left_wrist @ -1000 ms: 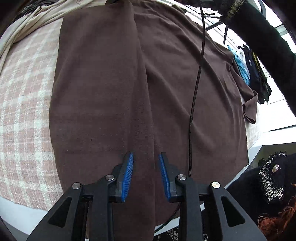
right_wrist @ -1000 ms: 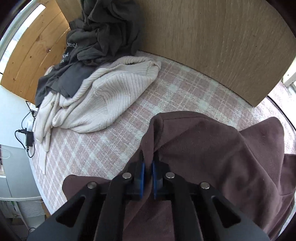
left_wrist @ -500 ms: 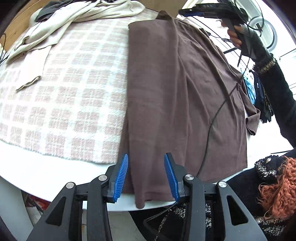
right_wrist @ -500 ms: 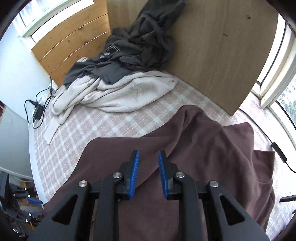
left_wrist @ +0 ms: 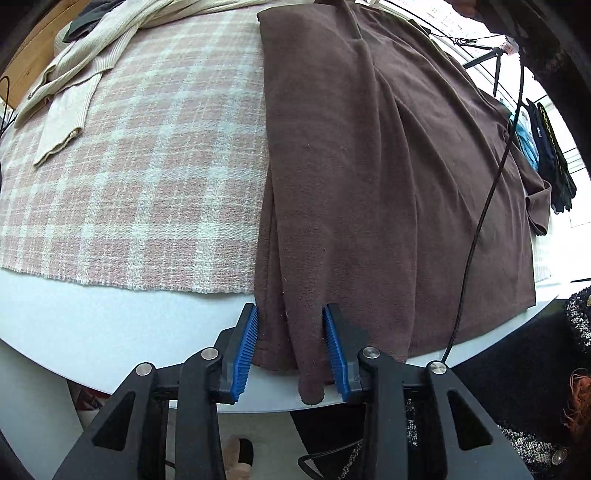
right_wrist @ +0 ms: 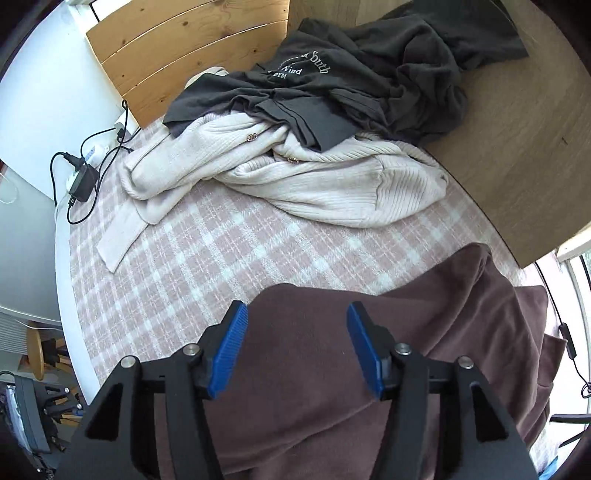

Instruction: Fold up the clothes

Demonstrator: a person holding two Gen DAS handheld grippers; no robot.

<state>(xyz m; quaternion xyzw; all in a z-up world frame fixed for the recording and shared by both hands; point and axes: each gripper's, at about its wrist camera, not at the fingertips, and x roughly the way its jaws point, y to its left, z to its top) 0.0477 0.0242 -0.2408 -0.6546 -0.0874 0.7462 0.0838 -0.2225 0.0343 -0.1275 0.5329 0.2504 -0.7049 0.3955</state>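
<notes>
A brown garment (left_wrist: 369, 166) lies spread lengthwise on a pink plaid cloth (left_wrist: 147, 166), and its near hem hangs over the white table edge (left_wrist: 110, 314). My left gripper (left_wrist: 290, 345) points down at that hem. Its jaws are closing with a folded strip of the brown fabric between the blue pads (left_wrist: 247, 343), which do not visibly squeeze it. In the right wrist view my right gripper (right_wrist: 297, 343) hovers above the far end of the brown garment (right_wrist: 443, 332). Its jaws are opening and hold nothing.
A cream ribbed cardigan (right_wrist: 295, 177) and a dark grey printed T-shirt (right_wrist: 369, 85) are heaped at the far side by a wooden board (right_wrist: 517, 147). A black cable (left_wrist: 484, 206) hangs across the garment. A power adapter (right_wrist: 81, 181) lies off the cloth's corner. A person's dark sleeve (left_wrist: 535, 29) is at upper right.
The left gripper drew back from mid-garment to the near hem at the table edge. The right gripper let go of the brown fold, rose and spread its jaws.
</notes>
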